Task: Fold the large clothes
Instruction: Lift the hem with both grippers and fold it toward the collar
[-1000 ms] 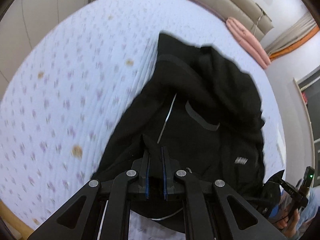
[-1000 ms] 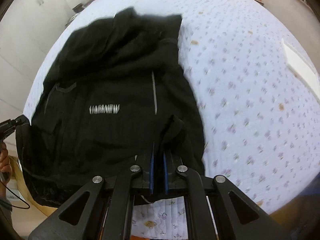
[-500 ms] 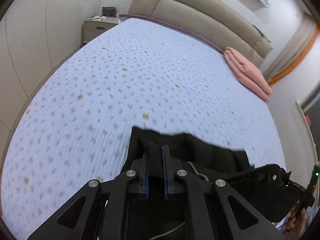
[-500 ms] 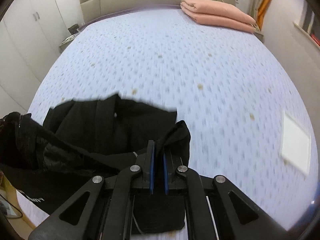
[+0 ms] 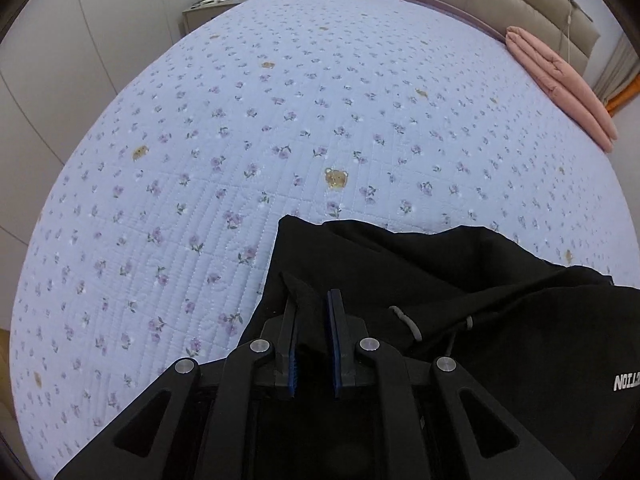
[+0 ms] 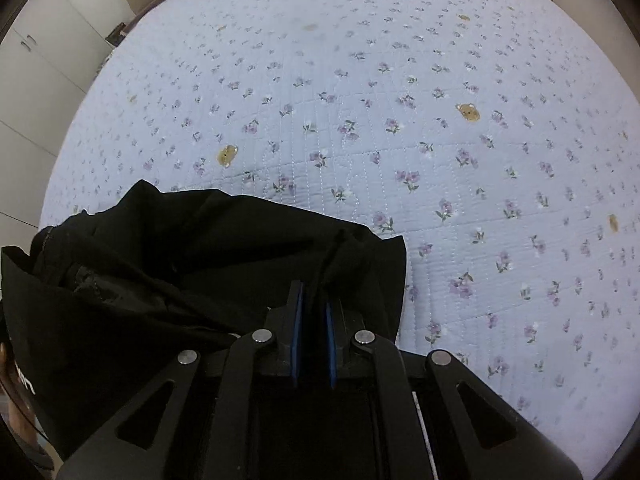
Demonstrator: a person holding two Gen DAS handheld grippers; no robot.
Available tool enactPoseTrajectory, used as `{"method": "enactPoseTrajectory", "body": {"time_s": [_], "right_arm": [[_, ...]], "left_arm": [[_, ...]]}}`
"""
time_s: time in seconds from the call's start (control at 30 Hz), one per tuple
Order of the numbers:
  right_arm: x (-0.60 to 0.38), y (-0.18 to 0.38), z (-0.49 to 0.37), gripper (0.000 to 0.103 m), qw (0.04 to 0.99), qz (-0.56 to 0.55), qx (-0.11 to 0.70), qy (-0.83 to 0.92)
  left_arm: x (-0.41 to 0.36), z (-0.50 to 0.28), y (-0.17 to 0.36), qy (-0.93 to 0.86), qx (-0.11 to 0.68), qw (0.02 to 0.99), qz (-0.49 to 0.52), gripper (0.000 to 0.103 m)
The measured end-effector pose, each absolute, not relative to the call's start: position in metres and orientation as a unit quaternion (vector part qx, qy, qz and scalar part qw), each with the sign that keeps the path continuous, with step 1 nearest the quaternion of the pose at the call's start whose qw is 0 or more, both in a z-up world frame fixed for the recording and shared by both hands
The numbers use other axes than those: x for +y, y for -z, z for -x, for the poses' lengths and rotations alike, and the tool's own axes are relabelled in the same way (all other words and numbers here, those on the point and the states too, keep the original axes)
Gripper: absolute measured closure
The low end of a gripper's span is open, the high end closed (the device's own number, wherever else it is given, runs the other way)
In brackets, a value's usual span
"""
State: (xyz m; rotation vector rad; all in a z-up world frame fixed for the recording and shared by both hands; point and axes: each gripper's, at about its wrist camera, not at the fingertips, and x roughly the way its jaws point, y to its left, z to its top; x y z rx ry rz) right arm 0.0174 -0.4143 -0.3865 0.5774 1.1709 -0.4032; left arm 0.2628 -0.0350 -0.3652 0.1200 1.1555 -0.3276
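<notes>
Both hand-held grippers, left (image 5: 312, 304) and right (image 6: 314, 294), pinch the black jacket (image 5: 460, 292) over the bed (image 5: 280, 120), mid-fold; next, lay it flat.

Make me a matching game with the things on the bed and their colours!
Things:
1. jacket
2. folded blanket
3. bedspread
4. pads inside the left claw

Colours:
A. pale lilac with little flowers
B. blue
C. black
D. pink

Pairs: 1-C, 2-D, 3-A, 4-B
</notes>
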Motion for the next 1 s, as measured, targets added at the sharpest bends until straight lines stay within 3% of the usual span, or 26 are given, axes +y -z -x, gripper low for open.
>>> {"method": "enactPoseTrajectory", "body": {"time_s": [0.17, 0.27, 0.33, 0.5, 0.7, 1.0], "right_arm": [[-0.412, 0.366, -0.008, 0.091, 0.782, -0.276, 0.527, 0.186], [-0.415, 0.344, 0.006, 0.079, 0.789, -0.277, 0.514, 0.192], [-0.418, 0.330, 0.018, 0.066, 0.792, -0.280, 0.505, 0.198], [-0.429, 0.302, 0.048, 0.063, 0.792, -0.291, 0.488, 0.224], [-0.426, 0.302, 0.058, 0.049, 0.794, -0.304, 0.481, 0.214], [-0.429, 0.348, 0.022, 0.048, 0.791, -0.300, 0.504, 0.173]], "left_arm": [[-0.014, -0.264, 0.325, 0.179, 0.534, 0.826, -0.020, 0.084], [0.008, -0.263, 0.295, 0.228, 0.528, 0.818, 0.025, 0.078], [0.023, -0.266, 0.279, 0.252, 0.527, 0.810, 0.050, 0.075], [0.051, -0.274, 0.253, 0.269, 0.517, 0.809, 0.075, 0.073], [0.049, -0.276, 0.280, 0.285, 0.555, 0.780, 0.045, 0.066], [0.029, -0.286, 0.327, 0.278, 0.585, 0.762, 0.016, 0.066]]}}
